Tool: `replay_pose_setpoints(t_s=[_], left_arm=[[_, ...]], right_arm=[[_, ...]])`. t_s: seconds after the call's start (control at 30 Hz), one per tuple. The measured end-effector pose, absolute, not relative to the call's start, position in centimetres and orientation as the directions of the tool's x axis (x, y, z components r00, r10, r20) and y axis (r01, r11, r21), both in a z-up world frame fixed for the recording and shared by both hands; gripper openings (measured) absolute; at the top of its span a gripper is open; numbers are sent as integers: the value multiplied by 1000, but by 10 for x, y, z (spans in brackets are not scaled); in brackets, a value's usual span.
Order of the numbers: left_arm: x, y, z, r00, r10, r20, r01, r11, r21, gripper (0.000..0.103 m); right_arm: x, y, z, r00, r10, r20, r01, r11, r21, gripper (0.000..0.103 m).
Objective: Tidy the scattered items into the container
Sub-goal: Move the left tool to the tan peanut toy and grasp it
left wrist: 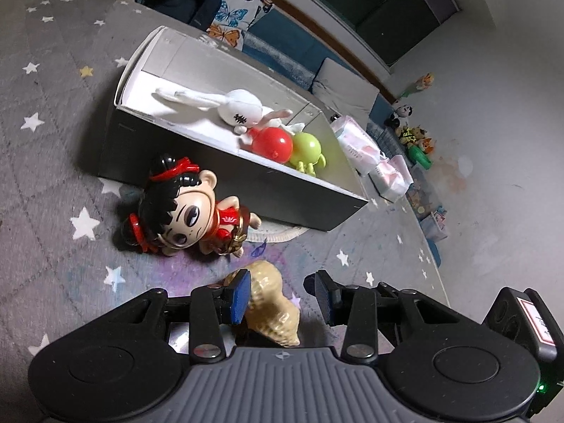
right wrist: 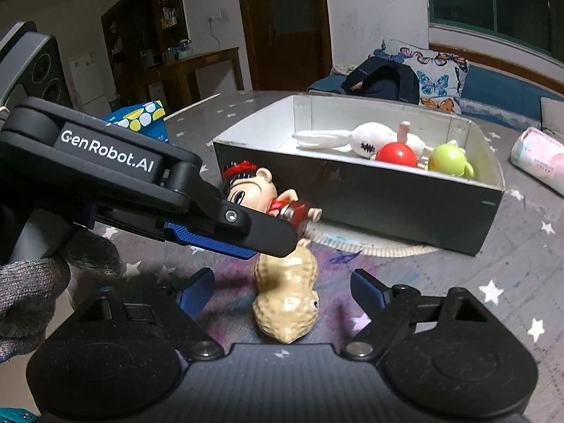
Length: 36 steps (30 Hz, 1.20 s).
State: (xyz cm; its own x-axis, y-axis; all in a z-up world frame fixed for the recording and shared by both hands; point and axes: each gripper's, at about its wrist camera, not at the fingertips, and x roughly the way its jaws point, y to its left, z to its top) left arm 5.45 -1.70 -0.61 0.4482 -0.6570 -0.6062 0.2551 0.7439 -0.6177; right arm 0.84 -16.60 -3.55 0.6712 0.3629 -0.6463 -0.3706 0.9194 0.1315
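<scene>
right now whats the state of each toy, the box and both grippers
peanut toy: on the mat, outside the box, between both grippers' open jaws
doll: lying on its side on the mat beside the box
box: open-topped
white plush, red ball toy, green toy: inside the box
left gripper: open
right gripper: open

The right gripper (right wrist: 282, 290) stands open around a peanut toy (right wrist: 287, 299) on the starred mat (right wrist: 458, 275). The left gripper (right wrist: 246, 243) reaches in above it. Beyond lie a doll (right wrist: 253, 190) and box (right wrist: 370, 197).
</scene>
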Motion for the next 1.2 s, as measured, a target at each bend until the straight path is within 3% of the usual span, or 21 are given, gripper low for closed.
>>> replay_pose_setpoints(t_s=[1.2], left_arm=[[67, -19, -21, 423, -624, -657, 197, 771, -605, 42]], right_arm=[[22, -165, -52, 632, 376, -678, -347, 919, 186, 55]])
